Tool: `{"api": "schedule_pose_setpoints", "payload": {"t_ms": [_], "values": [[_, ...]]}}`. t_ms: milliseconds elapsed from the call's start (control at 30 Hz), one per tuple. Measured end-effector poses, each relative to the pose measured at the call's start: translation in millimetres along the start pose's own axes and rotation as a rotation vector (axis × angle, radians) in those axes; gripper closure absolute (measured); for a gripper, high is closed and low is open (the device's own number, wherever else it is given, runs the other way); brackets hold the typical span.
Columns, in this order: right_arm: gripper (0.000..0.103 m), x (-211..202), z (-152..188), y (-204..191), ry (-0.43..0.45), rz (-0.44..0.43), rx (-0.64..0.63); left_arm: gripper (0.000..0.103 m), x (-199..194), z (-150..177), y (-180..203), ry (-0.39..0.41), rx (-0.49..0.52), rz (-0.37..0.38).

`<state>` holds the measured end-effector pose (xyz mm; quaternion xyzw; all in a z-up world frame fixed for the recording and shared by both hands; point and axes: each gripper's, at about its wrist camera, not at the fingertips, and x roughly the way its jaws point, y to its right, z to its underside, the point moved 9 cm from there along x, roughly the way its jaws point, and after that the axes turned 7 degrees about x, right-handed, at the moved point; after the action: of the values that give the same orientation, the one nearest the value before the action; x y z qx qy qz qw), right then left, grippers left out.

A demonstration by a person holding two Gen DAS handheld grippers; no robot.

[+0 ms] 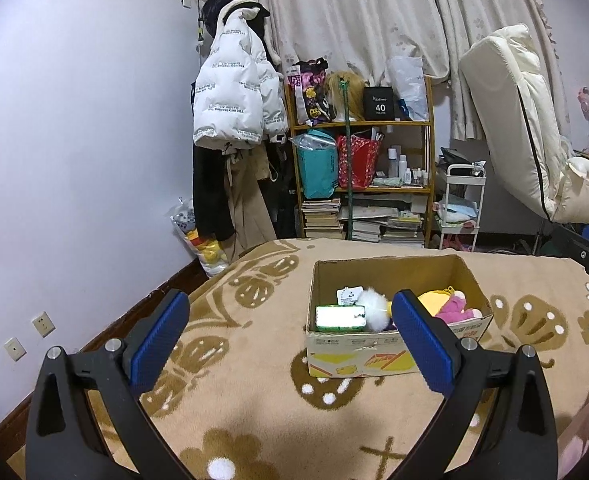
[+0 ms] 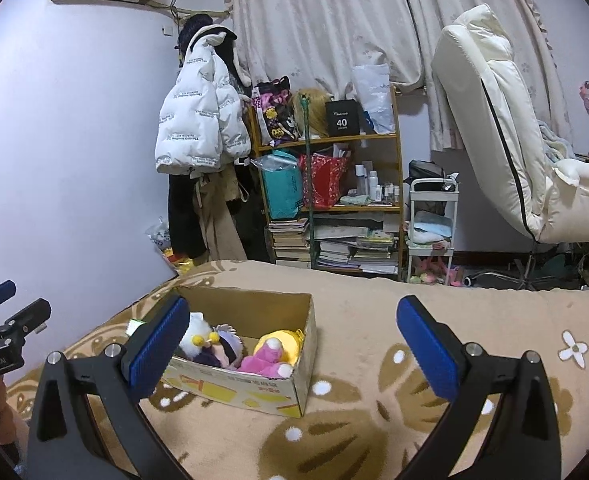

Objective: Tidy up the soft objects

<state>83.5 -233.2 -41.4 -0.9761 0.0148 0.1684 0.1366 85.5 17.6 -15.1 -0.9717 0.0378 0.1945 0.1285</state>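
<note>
An open cardboard box [image 1: 390, 276] sits on the tan flowered blanket [image 1: 254, 360]. In it lie a white fluffy toy [image 1: 372, 306], a yellow plush [image 1: 434, 300], a pink plush [image 1: 456, 308] and a green packet [image 1: 340, 317]. My left gripper [image 1: 290, 340] is open and empty, held just before the box. In the right wrist view the box [image 2: 254, 312] is at lower left with the white toy [image 2: 194, 336], yellow plush [image 2: 280, 344] and pink plush [image 2: 264, 362] in it. My right gripper [image 2: 294, 344] is open and empty, to the right of the box.
A wooden shelf [image 1: 358, 160] with bags and books stands behind the bed. A white jacket [image 1: 234, 88] hangs on the left. A cream chair [image 2: 514, 140] and a small white cart [image 2: 432, 228] stand to the right. The left gripper's body [image 2: 2, 332] shows at the left edge.
</note>
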Motion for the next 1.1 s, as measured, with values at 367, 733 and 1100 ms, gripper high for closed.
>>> {"api": "schedule_pose_setpoints", "payload": {"t_ms": [367,733,1100], "values": [[0.000,12.3,8.8,1.6,-0.028,-0.001,-0.005,0.003,12.6,1.7,8.0,-0.021,0.016,0.011],[0.000,14.1,9.5,1.4,-0.028,0.002,-0.009,0.003,13.1,1.8,8.7,-0.017,0.024,-0.004],[0.000,13.5,8.7,2.7,-0.030,-0.001,-0.010,0.003,18.0,3.4,6.6,-0.029,0.024,-0.006]]}}
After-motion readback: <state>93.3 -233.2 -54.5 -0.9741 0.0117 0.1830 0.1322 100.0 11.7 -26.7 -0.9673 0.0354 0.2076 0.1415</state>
